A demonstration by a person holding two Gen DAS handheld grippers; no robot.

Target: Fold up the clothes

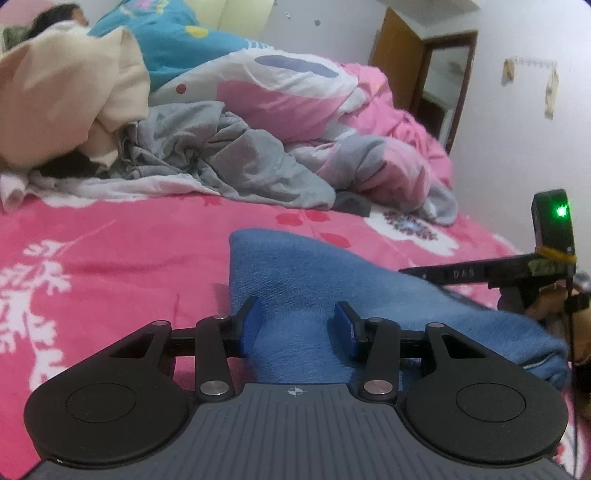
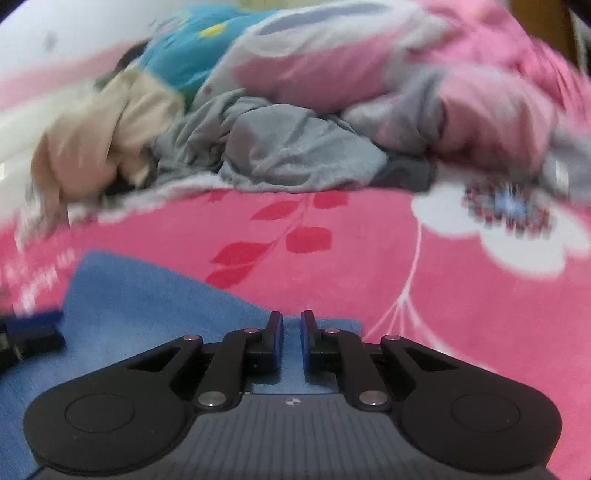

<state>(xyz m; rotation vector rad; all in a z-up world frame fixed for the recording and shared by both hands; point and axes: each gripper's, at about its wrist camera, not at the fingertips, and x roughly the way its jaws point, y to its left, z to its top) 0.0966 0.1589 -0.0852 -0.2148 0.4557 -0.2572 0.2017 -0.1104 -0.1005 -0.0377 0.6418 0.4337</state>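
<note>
A blue fleecy cloth (image 1: 314, 266) (image 2: 147, 302) lies folded on the pink flowered bed cover (image 1: 129, 251) (image 2: 369, 258). My left gripper (image 1: 299, 314) hovers over its near part, jaws well apart, and the cloth passes below the pads untouched. My right gripper (image 2: 291, 321) has its pads almost together at the cloth's right-hand corner, with blue fabric in the narrow slit. In the left wrist view it comes in from the right (image 1: 404, 272) along the cloth's upper edge, held by a hand (image 1: 546, 302). One left fingertip (image 2: 33, 321) shows at the far left of the right wrist view.
Further up the bed lies a heap: a crumpled grey garment (image 1: 229, 158) (image 2: 288, 147), a beige garment (image 1: 66, 99), and a pink and white quilt (image 1: 295, 96). A person (image 1: 59, 14) lies at the far left. A brown door (image 1: 395, 62) stands behind.
</note>
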